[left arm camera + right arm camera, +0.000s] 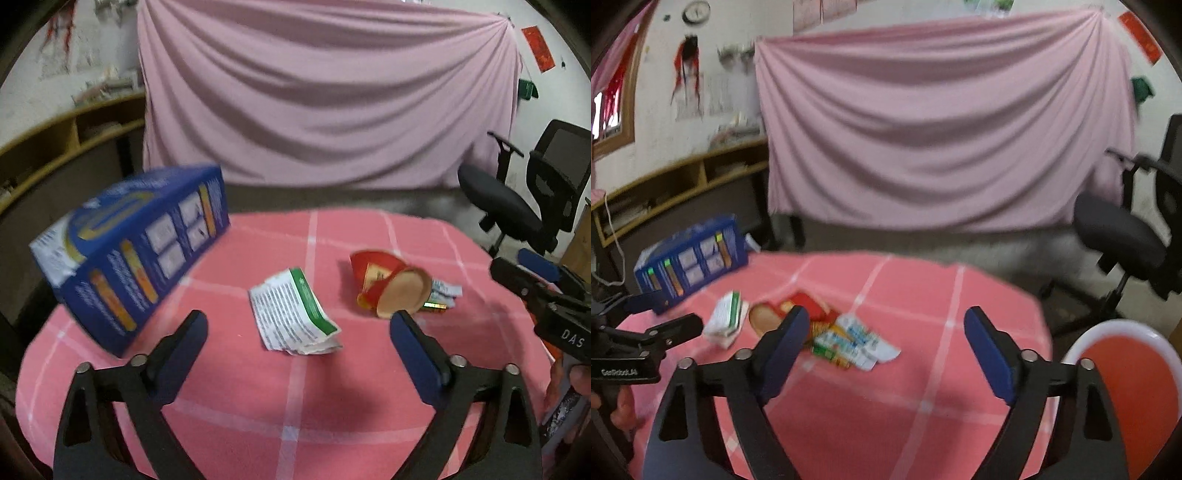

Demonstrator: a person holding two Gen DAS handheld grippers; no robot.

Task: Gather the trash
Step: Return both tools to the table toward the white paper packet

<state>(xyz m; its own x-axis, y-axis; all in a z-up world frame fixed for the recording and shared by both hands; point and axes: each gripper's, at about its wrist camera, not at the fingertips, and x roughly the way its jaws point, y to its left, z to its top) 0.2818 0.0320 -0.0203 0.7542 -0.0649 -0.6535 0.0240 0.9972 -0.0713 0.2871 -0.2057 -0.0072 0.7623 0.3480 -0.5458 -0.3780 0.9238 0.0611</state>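
On the pink checked tablecloth (pixel 332 398) lie a folded white and green paper wrapper (pixel 295 314), a crushed red paper cup (pixel 388 284) and some flat printed wrappers (pixel 849 341). My left gripper (pixel 299 319) hovers open just short of the folded wrapper, with nothing between its fingers. My right gripper (pixel 886 314) is open too, and the cup (pixel 790 314) and flat wrappers lie ahead of it, toward its left finger. Each gripper shows at the edge of the other's view: the right gripper (pixel 517 267) and the left gripper (pixel 670 312).
A tilted blue carton (pixel 136 254) stands at the table's left edge. A red round thing with a white rim (pixel 1137 387) sits low beside the table's right side. A black office chair (pixel 524 199) stands behind on the right. A pink sheet covers the wall behind.
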